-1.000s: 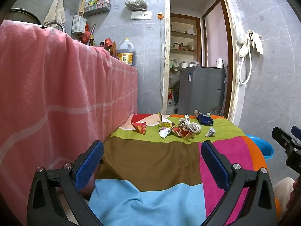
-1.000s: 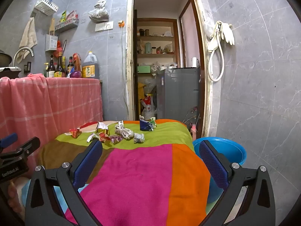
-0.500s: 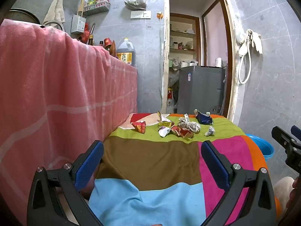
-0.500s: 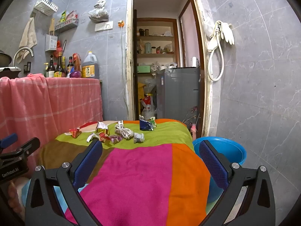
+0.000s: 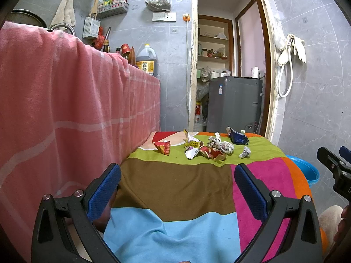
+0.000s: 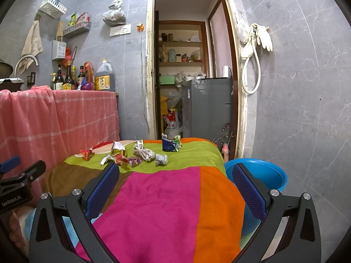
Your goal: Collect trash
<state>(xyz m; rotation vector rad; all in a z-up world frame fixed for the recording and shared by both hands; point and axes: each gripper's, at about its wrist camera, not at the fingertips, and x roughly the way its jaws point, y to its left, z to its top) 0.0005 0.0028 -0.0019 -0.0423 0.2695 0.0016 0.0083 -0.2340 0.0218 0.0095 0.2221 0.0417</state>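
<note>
Several crumpled wrappers lie on the green stripe at the far end of a colour-block cloth [image 5: 175, 188]: a red one [image 5: 163, 146], a yellow carton scrap [image 5: 193, 143], a white printed wad [image 5: 221, 145], a dark blue pack [image 5: 237, 136] and a small silver ball [image 5: 245, 152]. In the right wrist view the same pile [image 6: 140, 153] sits beyond the pink patch, the blue pack [image 6: 170, 144] upright. My left gripper [image 5: 177, 173] is open over the brown patch, well short of the trash. My right gripper [image 6: 175, 173] is open over the pink and orange patches, holding nothing.
A blue plastic basin [image 6: 258, 175] stands on the floor right of the cloth-covered surface. A pink checked cloth [image 5: 65, 109] drapes a counter on the left, with bottles on top. A doorway and a grey washing machine [image 6: 208, 107] lie straight ahead.
</note>
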